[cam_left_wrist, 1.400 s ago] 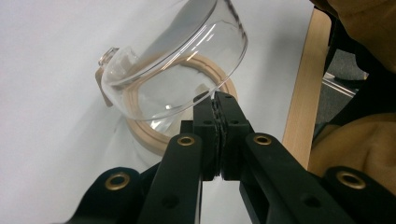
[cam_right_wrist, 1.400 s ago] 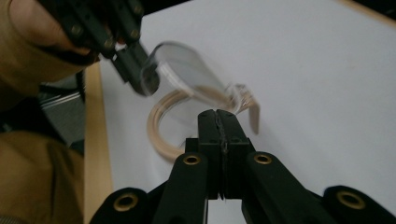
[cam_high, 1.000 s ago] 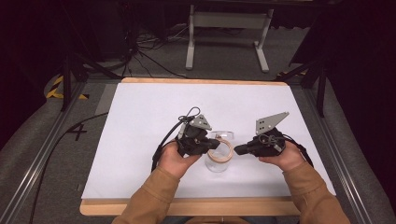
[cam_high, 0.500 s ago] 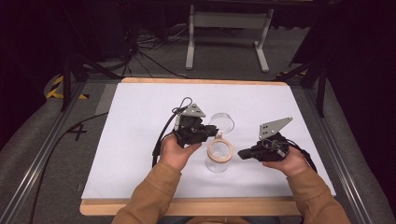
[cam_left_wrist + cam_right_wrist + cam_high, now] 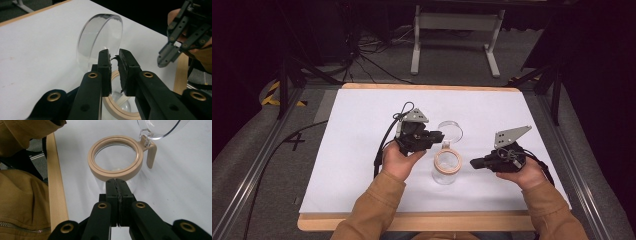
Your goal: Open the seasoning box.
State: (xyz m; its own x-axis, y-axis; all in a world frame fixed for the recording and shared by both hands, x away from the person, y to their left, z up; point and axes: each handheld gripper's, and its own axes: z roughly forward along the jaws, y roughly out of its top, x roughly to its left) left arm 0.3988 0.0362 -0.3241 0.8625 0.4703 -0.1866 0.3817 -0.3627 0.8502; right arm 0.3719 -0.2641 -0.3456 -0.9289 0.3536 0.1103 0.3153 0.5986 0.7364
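Jar (image 5: pixel 446 167) stood mid-surface (image 5: pixel 362 145), hinged clear lid (image 5: pixel 100 37) swung up. Left claw (image 5: pixel 113 56) pinched the lid's lower rim. Right claw (image 5: pixel 117 185) sat closed, empty, just right of jar. Looks like the opening step; next likely needs the lid released.

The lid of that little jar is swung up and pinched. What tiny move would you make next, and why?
Probably open the left gripper a little to let go of the clear lid. The lid stands swung back on its hinge, the jar mouth is uncovered, and the right gripper sits shut, just short of the tan rim, so nothing seems left for that grip to do.
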